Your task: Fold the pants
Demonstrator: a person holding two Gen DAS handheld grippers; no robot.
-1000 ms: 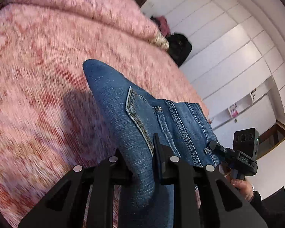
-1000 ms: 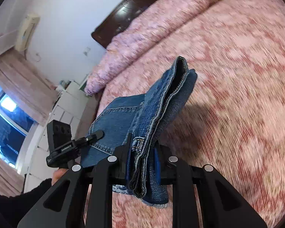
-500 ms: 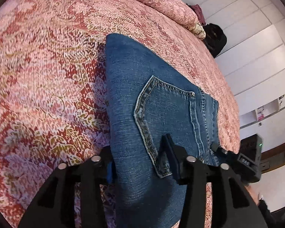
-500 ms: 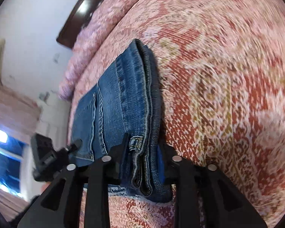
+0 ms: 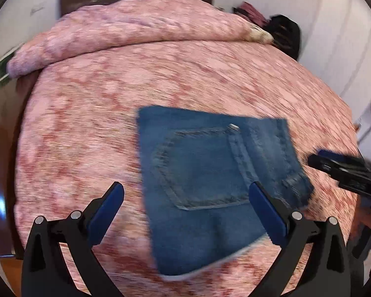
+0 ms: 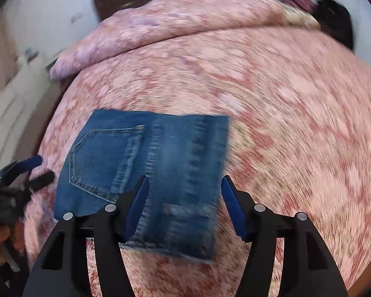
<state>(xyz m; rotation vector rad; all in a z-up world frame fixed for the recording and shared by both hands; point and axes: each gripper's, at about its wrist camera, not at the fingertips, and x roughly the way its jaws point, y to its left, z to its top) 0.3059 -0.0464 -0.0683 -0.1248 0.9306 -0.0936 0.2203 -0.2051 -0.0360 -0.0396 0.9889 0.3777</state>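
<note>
**Left wrist view: pants lie folded on the bed**

My left gripper (image 5: 185, 195) is spreading wide above the folded pants (image 5: 210, 185) at lower centre on the pink bed (image 5: 86, 99). My right gripper (image 6: 184, 185) is opening too, gripping nothing.

Denim pants (image 5: 210, 185) (matt), woven bedspread (image 5: 86, 123).

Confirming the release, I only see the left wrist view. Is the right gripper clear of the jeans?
Observer: Yes. The right gripper has its jaws opening above the folded jeans, with no pad pressing them; they lie flat on the bedspread.
Operator: And how does my own side look from there?
Observer: The left gripper is opening too, its fingertips beside the jeans' left edge with nothing between them.
</note>
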